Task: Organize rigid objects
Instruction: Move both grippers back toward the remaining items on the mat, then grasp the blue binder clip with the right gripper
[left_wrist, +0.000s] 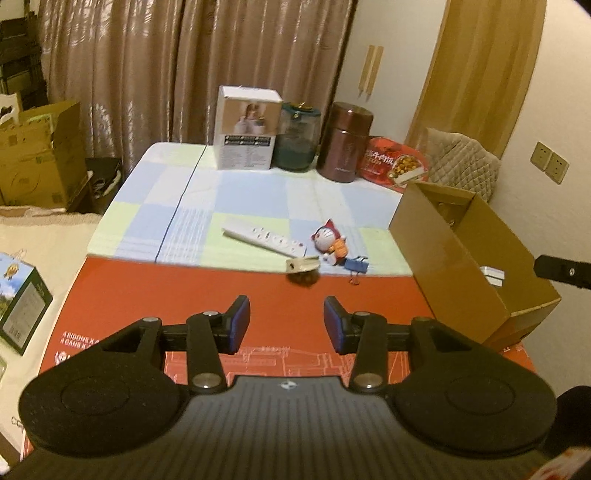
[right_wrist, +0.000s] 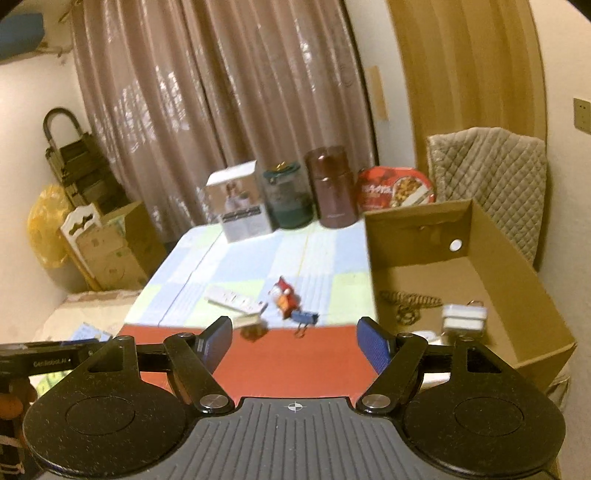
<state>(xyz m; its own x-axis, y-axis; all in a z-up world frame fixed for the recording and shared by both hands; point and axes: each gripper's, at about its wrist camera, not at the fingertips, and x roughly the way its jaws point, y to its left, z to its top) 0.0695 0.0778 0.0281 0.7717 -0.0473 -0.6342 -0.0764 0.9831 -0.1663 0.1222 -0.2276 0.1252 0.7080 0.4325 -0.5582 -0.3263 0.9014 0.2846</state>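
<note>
While both jaws stand apart and empty, the brush lies just beyond the left gripper, nearer it than the right gripper.

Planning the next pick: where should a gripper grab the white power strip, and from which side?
Grip the white power strip across its narrow width, near mid-length, coming from above. It lies flat and slanted on the checked cloth, so turn the wrist until the jaws straddle its long sides. Avoid the right end: the brush sits close there.
</note>
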